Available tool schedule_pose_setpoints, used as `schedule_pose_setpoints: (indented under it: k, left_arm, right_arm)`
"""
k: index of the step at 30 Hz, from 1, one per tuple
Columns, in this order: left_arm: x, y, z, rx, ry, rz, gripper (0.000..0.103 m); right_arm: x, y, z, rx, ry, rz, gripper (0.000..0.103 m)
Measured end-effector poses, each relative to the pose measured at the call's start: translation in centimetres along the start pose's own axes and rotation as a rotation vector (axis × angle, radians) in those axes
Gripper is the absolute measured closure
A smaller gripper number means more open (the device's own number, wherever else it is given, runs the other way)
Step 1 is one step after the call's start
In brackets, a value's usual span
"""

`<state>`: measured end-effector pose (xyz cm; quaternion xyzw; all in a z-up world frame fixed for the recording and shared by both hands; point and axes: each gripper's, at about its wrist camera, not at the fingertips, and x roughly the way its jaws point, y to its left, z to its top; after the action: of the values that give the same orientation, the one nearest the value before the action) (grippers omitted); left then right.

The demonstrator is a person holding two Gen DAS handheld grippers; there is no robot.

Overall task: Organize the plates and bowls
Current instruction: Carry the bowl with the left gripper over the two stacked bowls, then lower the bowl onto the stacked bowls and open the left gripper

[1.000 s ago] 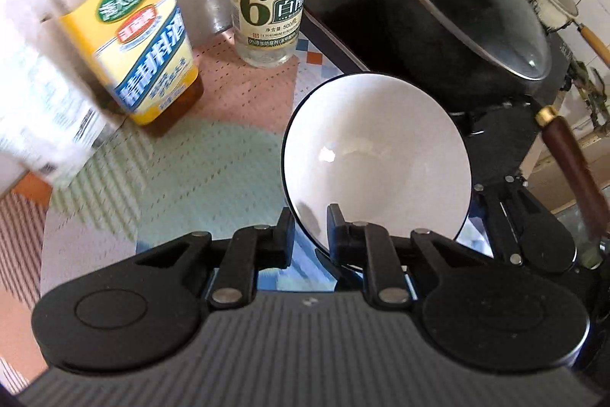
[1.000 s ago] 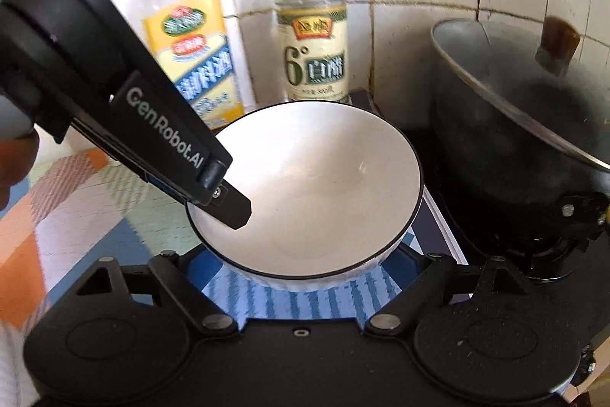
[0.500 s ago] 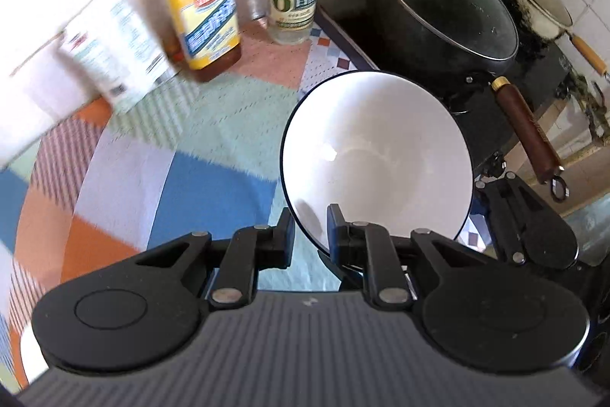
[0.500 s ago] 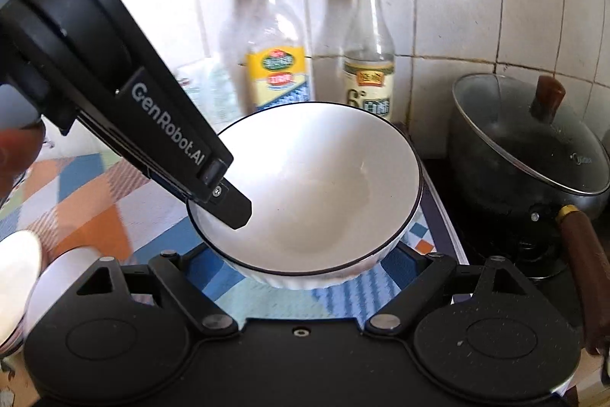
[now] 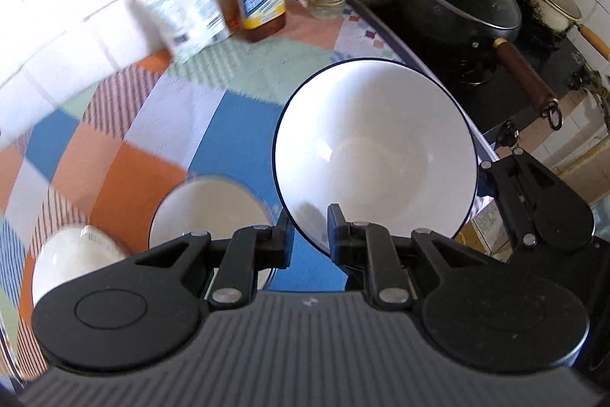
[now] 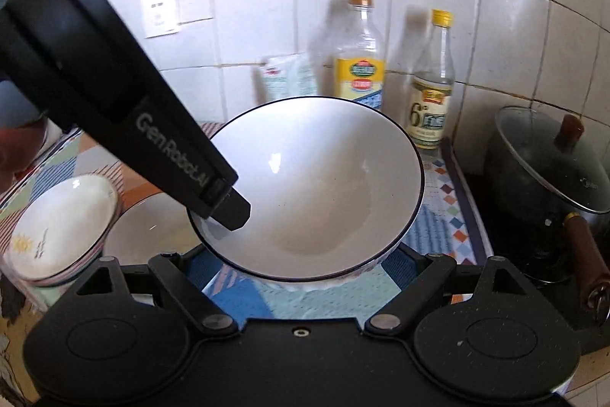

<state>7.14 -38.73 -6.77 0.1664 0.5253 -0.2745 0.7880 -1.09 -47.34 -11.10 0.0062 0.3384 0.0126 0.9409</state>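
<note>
The worktop (image 5: 95,140) wears a checked cloth, blurred at its left. Above it hangs the white bowl (image 5: 375,155), tilted, its near rim pinched in the left gripper (image 5: 309,239), whose jaws are clenched on it. The right gripper (image 6: 301,277) has its jaws released wide beneath the bowl, fingertips hidden. Two smaller bowls (image 6: 61,216) are half covered. "GenRobot.AI" reads clearly; the vinegar bottle (image 6: 431,102) shows "6°".

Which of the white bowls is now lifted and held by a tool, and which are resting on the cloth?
The big dark-rimmed bowl is held: the left tool pinches its rim. The two smaller bowls rest on the checked cloth.
</note>
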Motion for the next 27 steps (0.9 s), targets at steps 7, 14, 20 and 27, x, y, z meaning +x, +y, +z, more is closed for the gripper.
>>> schedule_pose_setpoints:
  k: [7,14,20,27]
  left_arm:
    - [-1.0,2.8,-3.0,-0.127,0.02,0.029,0.086]
    - [-1.3,6.1,-4.5,-0.214,0.041,0.068,0.086]
    - [-0.5,9.1,-4.8,-0.301,0.078,0.072,0.086]
    - [1.0,10.6,-5.0,-0.343,0.095,0.059,0.086]
  right_arm:
    - [-0.4,3.0,-0.5,-0.063,0.006,0.076,0.012]
    - [0.8,5.4,0.4,-0.117,0.018,0.176,0.012]
    - [2.3,7.0,1.1,-0.145,0.053,0.247,0.012]
    - [3.9,6.6,1.8,-0.138,0.108,0.343,0.011]
